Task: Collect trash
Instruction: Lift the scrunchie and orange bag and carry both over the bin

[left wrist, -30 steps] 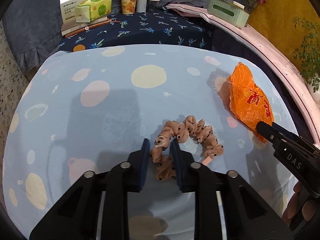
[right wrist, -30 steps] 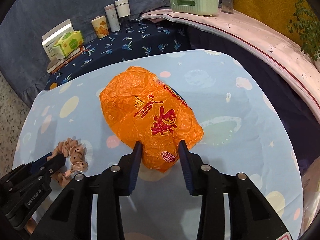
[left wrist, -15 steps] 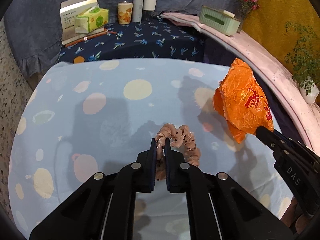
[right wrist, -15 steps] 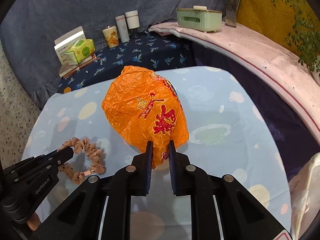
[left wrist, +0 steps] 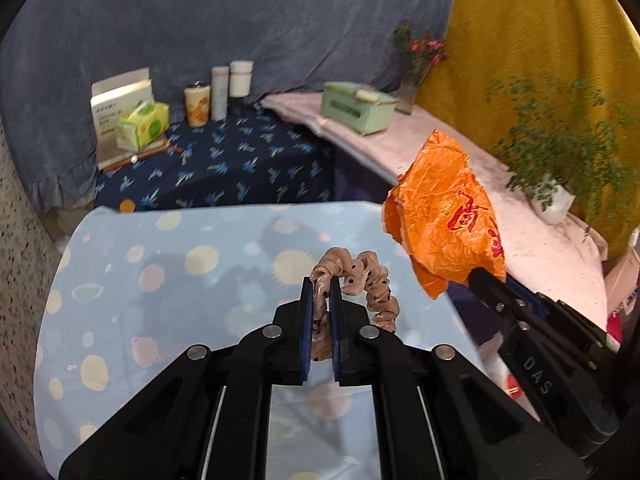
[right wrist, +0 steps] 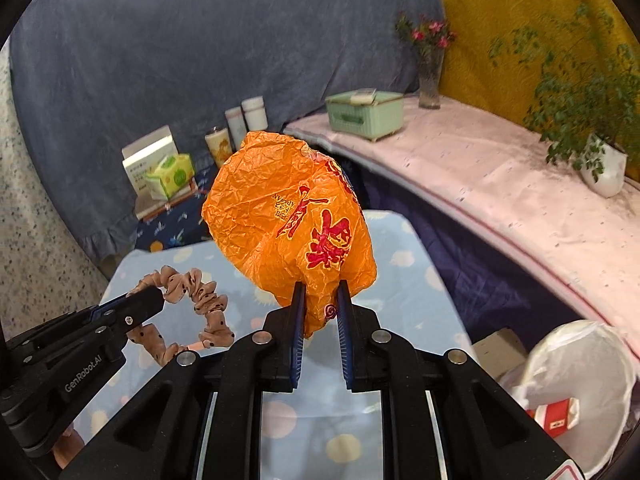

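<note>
Your right gripper point(right wrist: 320, 312) is clamped on the orange bag's point(right wrist: 288, 216) bottom corner: light, crinkly, slippery. Your left gripper point(left wrist: 321, 300) pinches the soft scrunchie point(left wrist: 360, 280).

bin mouth point(right wrist: 576, 364): open, red carton inside
path to bin: cardboard box point(right wrist: 498, 346) just beside
blue tablecloth point(left wrist: 180, 280): mostly bare

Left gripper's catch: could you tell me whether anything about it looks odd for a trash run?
Yes: the left gripper is shut on a scrunchie, pink with dark dots, intact and clean, hardly trash. The right gripper pinches a crumpled orange bag, which fits the task.
</note>
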Available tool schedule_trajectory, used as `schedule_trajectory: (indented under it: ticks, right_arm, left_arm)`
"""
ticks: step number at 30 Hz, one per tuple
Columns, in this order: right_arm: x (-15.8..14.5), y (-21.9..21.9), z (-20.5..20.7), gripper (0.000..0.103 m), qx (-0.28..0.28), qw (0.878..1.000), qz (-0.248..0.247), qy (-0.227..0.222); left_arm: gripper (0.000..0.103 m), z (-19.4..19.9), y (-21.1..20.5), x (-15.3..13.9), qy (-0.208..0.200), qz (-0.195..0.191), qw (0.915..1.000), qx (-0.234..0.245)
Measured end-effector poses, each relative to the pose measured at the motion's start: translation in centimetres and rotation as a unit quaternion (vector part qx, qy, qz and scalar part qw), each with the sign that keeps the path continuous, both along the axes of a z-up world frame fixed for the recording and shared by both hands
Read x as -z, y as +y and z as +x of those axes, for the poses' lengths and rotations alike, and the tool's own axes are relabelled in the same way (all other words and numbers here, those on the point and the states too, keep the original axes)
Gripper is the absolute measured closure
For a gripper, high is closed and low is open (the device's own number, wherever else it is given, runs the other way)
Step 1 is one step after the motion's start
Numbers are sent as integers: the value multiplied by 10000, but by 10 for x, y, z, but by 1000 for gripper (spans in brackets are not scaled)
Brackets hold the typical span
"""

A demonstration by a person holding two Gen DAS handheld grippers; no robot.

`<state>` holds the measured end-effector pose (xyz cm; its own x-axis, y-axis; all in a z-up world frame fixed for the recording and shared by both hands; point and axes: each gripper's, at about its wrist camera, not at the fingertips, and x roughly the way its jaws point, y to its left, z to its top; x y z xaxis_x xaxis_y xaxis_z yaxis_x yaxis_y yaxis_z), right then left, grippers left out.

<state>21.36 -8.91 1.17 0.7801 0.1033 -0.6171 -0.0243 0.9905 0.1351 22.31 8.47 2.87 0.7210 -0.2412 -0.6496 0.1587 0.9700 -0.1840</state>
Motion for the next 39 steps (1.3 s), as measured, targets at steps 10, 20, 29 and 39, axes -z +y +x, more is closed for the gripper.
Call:
schedule_trajectory:
  ticks: [10,20,29,39]
  right_arm:
    - [-60,-71,-56,88,460,9970,116,-604]
    - [-56,-150,-107,88,1176,9907,216,-653]
    - [-26,-209,-143,88,1751,9827,403,-453]
    - [19,-258,-163,88,2161,9743,631,-115]
  left_arm:
    - [96,-46,-83,-60,-587,22,9961,655]
    - [96,-88,-170,-57,-590,188,9883,1397]
    - [96,-109,-239,-26,-340,381,9804,1905]
    - [96,-114,-285,12,-90,607,9738,2190]
